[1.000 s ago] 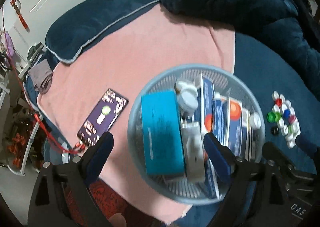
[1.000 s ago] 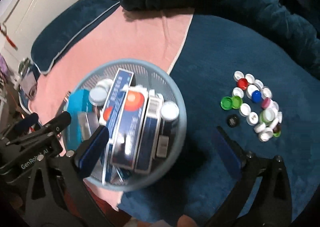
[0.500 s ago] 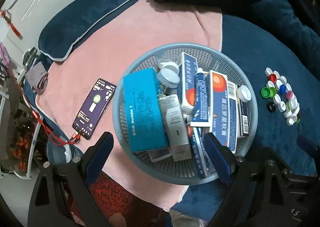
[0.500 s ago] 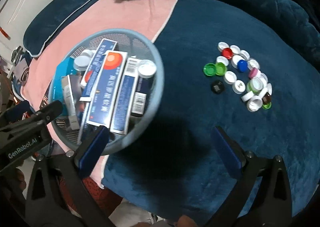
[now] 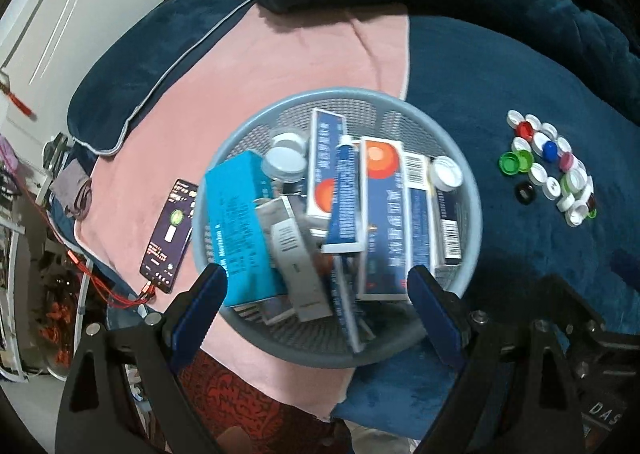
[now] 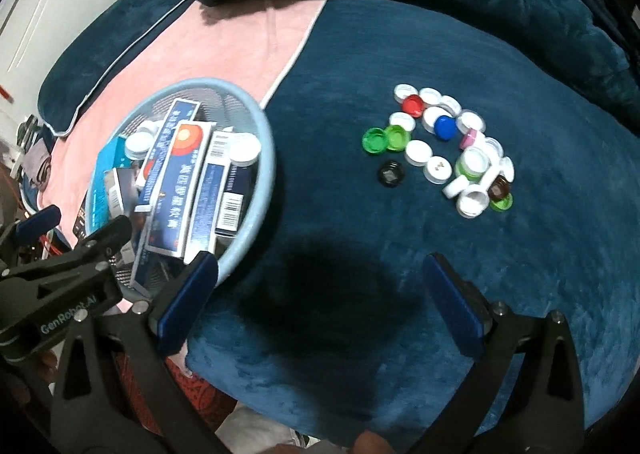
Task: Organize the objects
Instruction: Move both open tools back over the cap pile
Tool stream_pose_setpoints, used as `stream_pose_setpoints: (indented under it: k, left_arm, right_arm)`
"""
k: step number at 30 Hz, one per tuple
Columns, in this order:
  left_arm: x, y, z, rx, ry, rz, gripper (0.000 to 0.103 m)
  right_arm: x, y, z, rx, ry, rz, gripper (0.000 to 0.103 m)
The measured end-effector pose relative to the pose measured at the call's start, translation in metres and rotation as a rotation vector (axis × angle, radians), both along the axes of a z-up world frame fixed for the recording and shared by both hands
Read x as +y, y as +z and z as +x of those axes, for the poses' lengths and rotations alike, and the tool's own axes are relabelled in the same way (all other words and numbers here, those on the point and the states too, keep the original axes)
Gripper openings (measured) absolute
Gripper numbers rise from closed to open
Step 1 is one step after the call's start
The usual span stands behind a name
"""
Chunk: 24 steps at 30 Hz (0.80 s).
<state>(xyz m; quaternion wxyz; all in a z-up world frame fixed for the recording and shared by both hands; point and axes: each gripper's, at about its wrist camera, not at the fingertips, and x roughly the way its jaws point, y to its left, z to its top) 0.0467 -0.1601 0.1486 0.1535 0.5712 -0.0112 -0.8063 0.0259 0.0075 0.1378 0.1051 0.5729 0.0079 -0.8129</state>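
Far to the left of the left gripper (image 5: 316, 310), a flat dark phone (image 5: 170, 232) is seen lying on the pink towel (image 5: 256, 65), a red cable plugged into its near end. Straight ahead of the spread blue-padded fingers, nothing pinched between them, a round grey-blue mesh basket (image 5: 400, 346) is packed with glossy rectangular cartons, a teal box (image 5: 240, 225), a blue tube (image 5: 344, 197) and white-capped bottles. Left of the right gripper (image 6: 320, 302), that basket (image 6: 264, 177) is seen straddling the towel's edge and the plush navy blanket (image 6: 400, 254). Its padded fingers are likewise held wide and empty. Ahead and to the right, a cluster of round plastic bottle caps (image 6: 444, 145) is scattered on the blanket.
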Motion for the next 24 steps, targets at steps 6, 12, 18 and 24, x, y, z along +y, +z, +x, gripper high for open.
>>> stream_pose_setpoints:
  k: [6, 12, 18, 24]
  left_arm:
    - [0.025, 0.0, -0.005, -0.011, -0.047, -0.016, 0.092]
    - [0.047, -0.002, -0.011, -0.019, -0.085, -0.023, 0.093]
    - [0.067, -0.003, -0.014, -0.023, -0.117, -0.038, 0.093]
    - [0.083, -0.002, -0.017, -0.025, -0.137, -0.048, 0.093]
  right_arm:
    - [0.025, 0.001, -0.002, -0.006, -0.046, -0.01, 0.103]
    - [0.045, 0.0, -0.002, -0.017, -0.077, -0.012, 0.103]
    - [0.064, -0.001, -0.002, -0.019, -0.105, -0.016, 0.103]
    - [0.08, 0.0, -0.001, -0.02, -0.131, -0.02, 0.103]
